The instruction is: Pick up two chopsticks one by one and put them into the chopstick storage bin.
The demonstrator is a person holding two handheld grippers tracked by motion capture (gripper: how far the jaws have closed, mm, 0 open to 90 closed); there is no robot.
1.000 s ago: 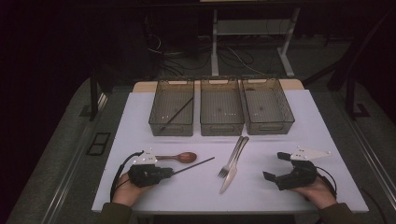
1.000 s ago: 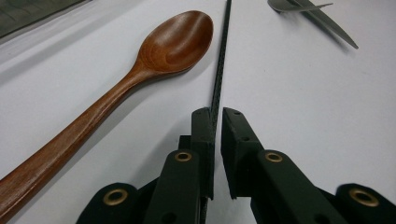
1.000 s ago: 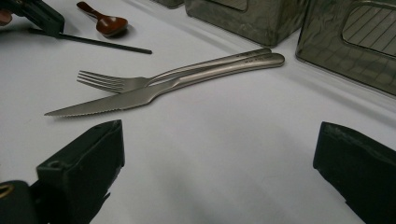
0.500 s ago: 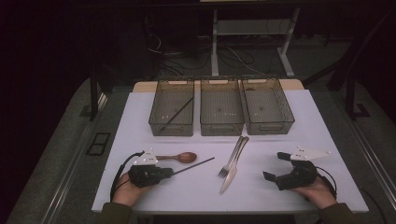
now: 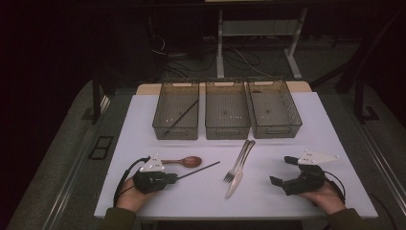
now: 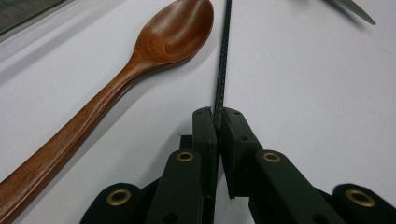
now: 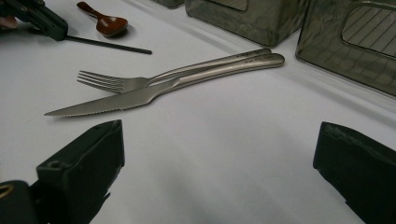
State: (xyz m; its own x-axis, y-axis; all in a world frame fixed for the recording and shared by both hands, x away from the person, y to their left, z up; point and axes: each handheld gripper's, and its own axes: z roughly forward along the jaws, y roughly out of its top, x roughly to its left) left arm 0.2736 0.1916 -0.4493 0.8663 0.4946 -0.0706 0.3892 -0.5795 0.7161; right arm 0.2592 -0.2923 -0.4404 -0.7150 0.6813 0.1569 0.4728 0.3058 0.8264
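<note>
Unmoved left gripper (image 6: 217, 126) on chopstick (image 6: 223, 60) near table (image 5: 191, 203) edge

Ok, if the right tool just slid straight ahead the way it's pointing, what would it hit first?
Most likely the knife: it lies across the line ahead of the open right tool, blade nearest, with the fork just behind it. The white table between looks bare. Depth is hard to judge, so the exact contact point is uncertain.

Leaving open white tabletop (image 5: 268, 196) between steel fork and knife pair (image 5: 238, 165) and right gripper (image 5: 282, 172); blocking the far side, three smoky plastic bins (image 5: 227, 115); crowding the left, brown wooden spoon (image 5: 184, 162).
</note>
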